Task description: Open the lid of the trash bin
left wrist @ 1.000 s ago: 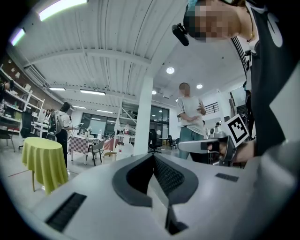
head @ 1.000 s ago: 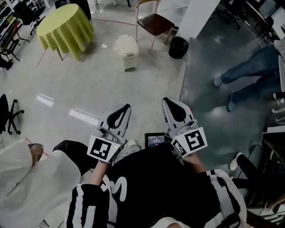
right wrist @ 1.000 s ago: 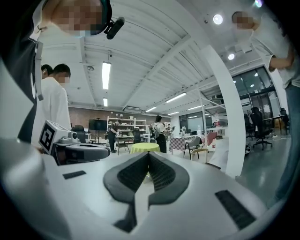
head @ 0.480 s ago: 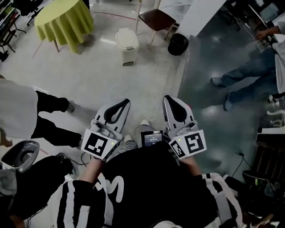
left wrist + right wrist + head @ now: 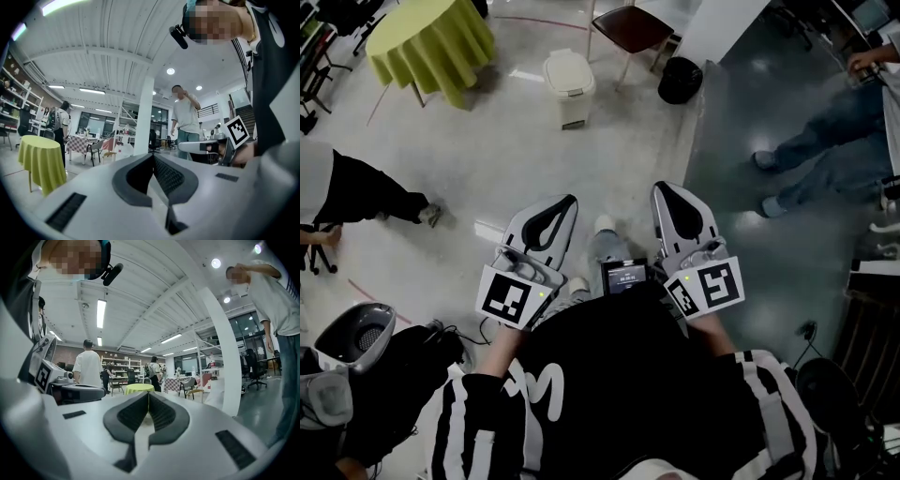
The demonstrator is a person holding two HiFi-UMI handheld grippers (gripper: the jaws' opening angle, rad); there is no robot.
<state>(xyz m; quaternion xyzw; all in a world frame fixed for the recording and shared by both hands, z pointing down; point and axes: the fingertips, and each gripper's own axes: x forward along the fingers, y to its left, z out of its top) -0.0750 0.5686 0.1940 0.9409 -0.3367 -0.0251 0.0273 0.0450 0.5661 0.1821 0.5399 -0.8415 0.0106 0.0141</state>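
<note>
The pale, glossy floor [image 5: 506,159] bears the trash bin [image 5: 568,84] well ahead of the left gripper [image 5: 569,201], a yellow-green draped table [image 5: 431,42] farther left, and a chair [image 5: 633,26] and what looks like a black bin [image 5: 680,81] ahead of the right gripper [image 5: 662,187].

1. The trash bin [image 5: 568,82] is seen in cream, lid and body alike.
2. The left hand-held gripper [image 5: 568,200] and the right hand-held gripper [image 5: 661,187] are finished in pale grey with black pads, and black-and-white square markers are borne on their cubes.
3. The round desk [image 5: 431,42] is draped in plain yellow-green.
4. The floor [image 5: 609,141] is coloured pale grey, and dark blue-grey at the right.
5. The person's top [image 5: 619,394] is seen in black, with white stripes on the sleeves.
6. The chair [image 5: 633,26] is seated in dark brown.
</note>
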